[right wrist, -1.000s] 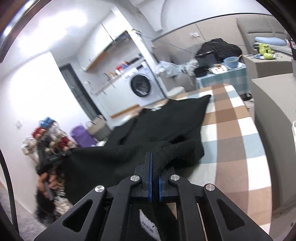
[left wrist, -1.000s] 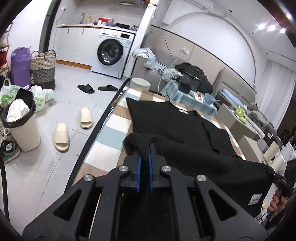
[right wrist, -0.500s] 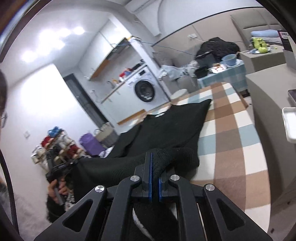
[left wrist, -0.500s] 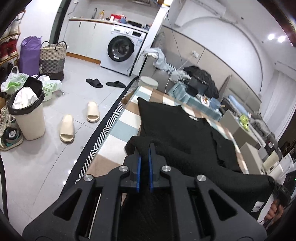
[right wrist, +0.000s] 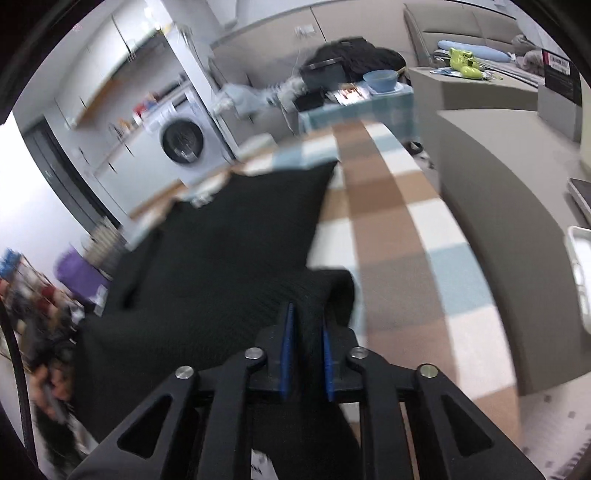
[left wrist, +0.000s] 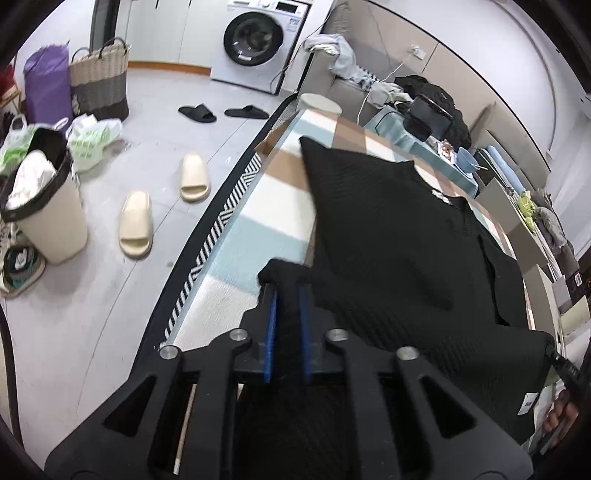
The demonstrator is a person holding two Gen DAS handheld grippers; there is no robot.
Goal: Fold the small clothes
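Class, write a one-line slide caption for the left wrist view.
Left tool straddles the black garment's bunched edge above the checked cloth; cream slippers on the floor.

I am looking into a lived-in home, an open laundry and living area, where a washing machine [left wrist: 258, 40] is standing by white cabinets, slippers [left wrist: 136, 223] are lying on the floor, a woven basket [left wrist: 99, 79] is sitting nearby and a sofa [right wrist: 476, 26] is lining the wall.
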